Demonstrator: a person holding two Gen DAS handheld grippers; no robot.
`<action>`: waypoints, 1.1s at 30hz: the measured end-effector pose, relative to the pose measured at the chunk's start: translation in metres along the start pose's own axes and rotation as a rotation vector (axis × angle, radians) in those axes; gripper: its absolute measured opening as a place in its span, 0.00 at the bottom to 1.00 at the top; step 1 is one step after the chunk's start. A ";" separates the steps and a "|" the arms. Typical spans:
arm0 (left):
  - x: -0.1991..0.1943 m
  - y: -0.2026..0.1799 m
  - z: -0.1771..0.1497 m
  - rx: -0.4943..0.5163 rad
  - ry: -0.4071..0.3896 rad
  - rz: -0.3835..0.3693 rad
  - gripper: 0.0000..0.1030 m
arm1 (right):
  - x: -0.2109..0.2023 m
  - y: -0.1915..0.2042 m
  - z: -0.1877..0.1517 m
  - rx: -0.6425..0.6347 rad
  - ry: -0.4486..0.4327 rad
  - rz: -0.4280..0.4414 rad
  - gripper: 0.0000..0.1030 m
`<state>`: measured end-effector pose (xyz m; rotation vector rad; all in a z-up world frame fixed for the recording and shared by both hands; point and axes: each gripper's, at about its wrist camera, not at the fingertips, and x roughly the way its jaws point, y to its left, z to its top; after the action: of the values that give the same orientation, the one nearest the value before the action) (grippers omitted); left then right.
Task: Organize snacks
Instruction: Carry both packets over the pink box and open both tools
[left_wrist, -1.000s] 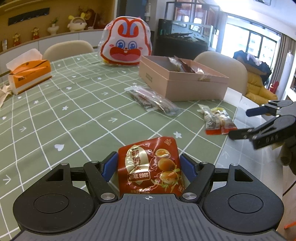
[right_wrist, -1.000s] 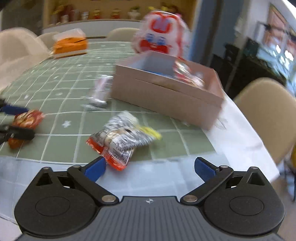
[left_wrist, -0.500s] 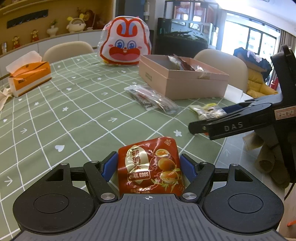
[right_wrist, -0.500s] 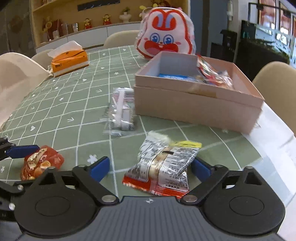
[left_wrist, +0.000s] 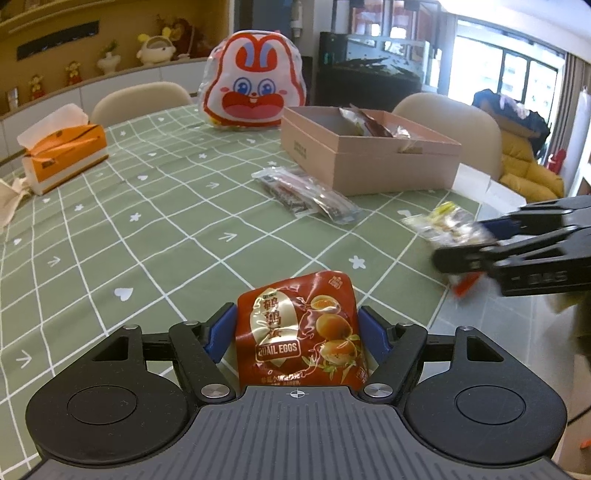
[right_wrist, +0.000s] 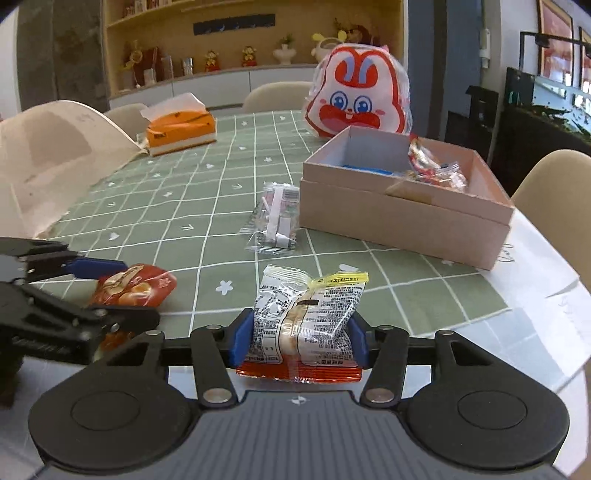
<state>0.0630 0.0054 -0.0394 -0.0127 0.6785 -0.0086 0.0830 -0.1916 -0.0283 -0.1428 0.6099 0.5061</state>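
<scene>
Since half a second ago, the blue pads of the right gripper (right_wrist: 300, 341) have been closed in against the clear snack packet (right_wrist: 304, 321), which was then lying loose between widely spread fingers. That packet, printed with black text and edged in yellow and red, is now pinched at both sides by the gripper, near the close edge of the surface (right_wrist: 207, 206); whether it is lifted clear cannot be told. In the left wrist view the same gripper (left_wrist: 476, 240) is seen blurred at the right, with the packet (left_wrist: 448, 227) between its fingers.

The left gripper (left_wrist: 297, 332) is closed on the red quail egg pouch (left_wrist: 299, 332), gripped at both sides by the blue pads and held upright at the near side of the green checked cloth. From the right wrist view the pouch (right_wrist: 135, 284) is seen at the near left, between the left gripper's fingers (right_wrist: 99, 266).

Farther off, a transparent packet (right_wrist: 275, 218) lies flat just beside the near left wall of the pink cardboard box (right_wrist: 399, 218). Several wrapped snacks (right_wrist: 434, 170) are held inside the box. Beyond the box a rabbit-faced bag (right_wrist: 356, 98) stands upright, and an orange tissue box (right_wrist: 181, 129) rests at the far left of the surface.
</scene>
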 end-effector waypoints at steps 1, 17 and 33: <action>0.000 -0.002 0.000 0.003 0.000 0.002 0.74 | -0.005 -0.003 -0.001 0.000 -0.004 0.003 0.51; -0.062 -0.045 0.164 0.081 -0.326 -0.089 0.74 | -0.100 -0.086 0.119 0.049 -0.274 -0.023 0.51; 0.171 -0.026 0.203 -0.187 0.031 -0.247 0.75 | 0.093 -0.159 0.200 0.246 0.046 -0.066 0.52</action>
<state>0.3240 -0.0207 0.0118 -0.2770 0.7035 -0.1827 0.3291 -0.2372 0.0777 0.0580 0.7052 0.3611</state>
